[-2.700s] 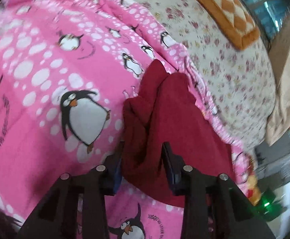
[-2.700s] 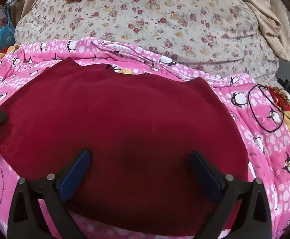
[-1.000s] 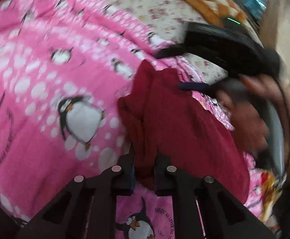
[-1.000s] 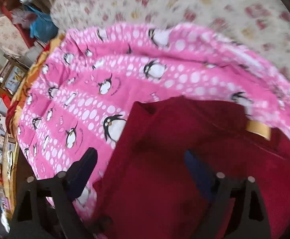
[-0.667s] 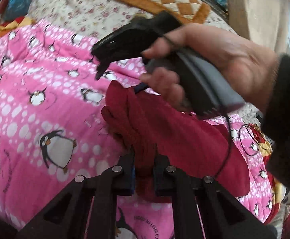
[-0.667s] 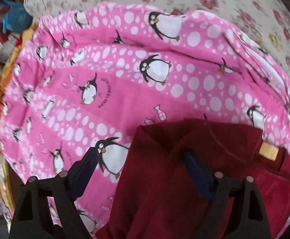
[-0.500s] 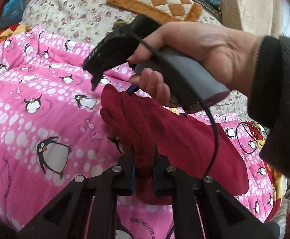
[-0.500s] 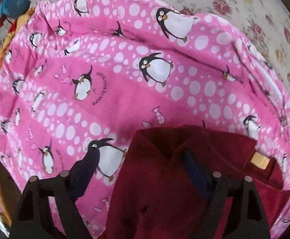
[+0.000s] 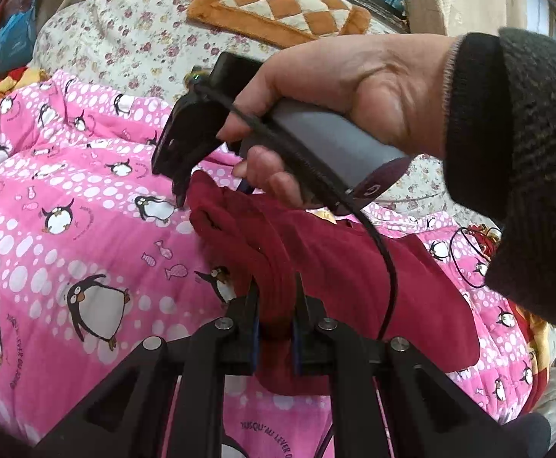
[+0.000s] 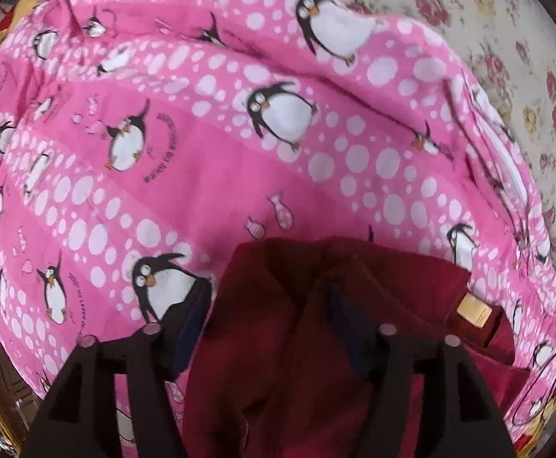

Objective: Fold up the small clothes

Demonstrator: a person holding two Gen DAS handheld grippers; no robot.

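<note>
A dark red garment lies on a pink penguin-print blanket. My left gripper is shut on a bunched edge of the garment near its left side. In the left wrist view a hand holds my right gripper, tips down at the garment's far corner. In the right wrist view my right gripper is open, its fingers straddling a raised fold of the red garment. A tan label shows on the garment at the right.
A floral quilt lies behind the blanket, with an orange checked cushion on it. A black cable hangs from the right gripper across the garment. A thin black wire loop lies on the blanket at the right.
My right gripper has swung from over the garment's middle to its far left corner and come down over a fold. My left gripper has stayed shut on the garment's edge.
</note>
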